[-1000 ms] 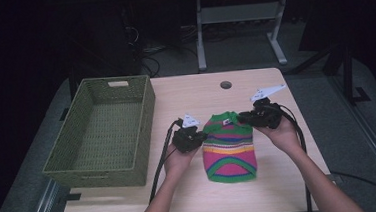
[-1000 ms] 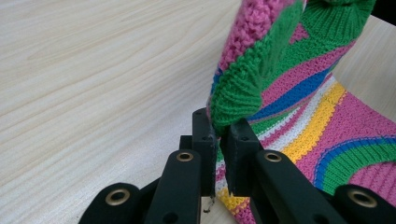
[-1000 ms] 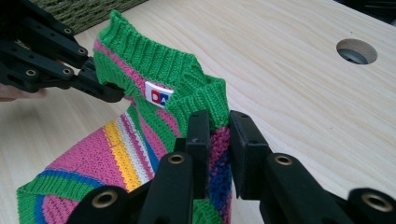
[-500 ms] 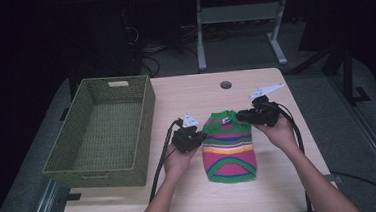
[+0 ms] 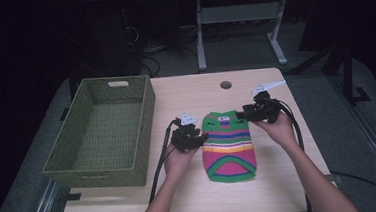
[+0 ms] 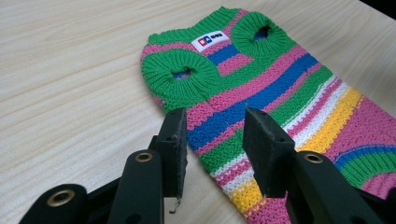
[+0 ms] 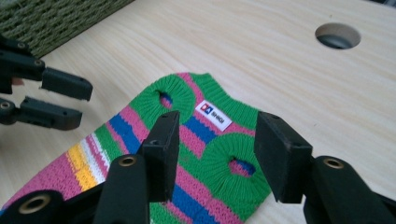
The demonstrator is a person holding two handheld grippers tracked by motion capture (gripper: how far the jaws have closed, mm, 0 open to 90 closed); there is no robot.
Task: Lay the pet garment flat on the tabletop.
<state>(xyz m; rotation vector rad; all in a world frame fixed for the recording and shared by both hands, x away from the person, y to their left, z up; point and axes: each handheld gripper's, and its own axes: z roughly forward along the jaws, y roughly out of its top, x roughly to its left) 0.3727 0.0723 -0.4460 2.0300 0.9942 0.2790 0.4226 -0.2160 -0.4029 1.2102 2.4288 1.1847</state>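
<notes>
A small knitted sweater [image 5: 227, 146] with green, pink, blue and yellow stripes lies flat on the wooden table, its neck end with a white label toward the far side. My left gripper [image 5: 199, 136] is at its left edge. In the left gripper view the sweater [image 6: 275, 88] lies ahead, and the left gripper [image 6: 215, 135] is open, with its jaws straddling the hem below a green sleeve hole. My right gripper [image 5: 243, 116] is at the upper right corner. It is open [image 7: 217, 133] over the label and the other sleeve hole of the sweater [image 7: 107, 140]. The left gripper [image 7: 70, 100] also appears here, open.
A green woven basket [image 5: 95, 175] stands empty on the left part of the table. A round cable hole [image 5: 225, 85] is in the tabletop beyond the sweater. Black cables trail from both grippers toward the near edge. Dark floor and a white stand lie beyond the table.
</notes>
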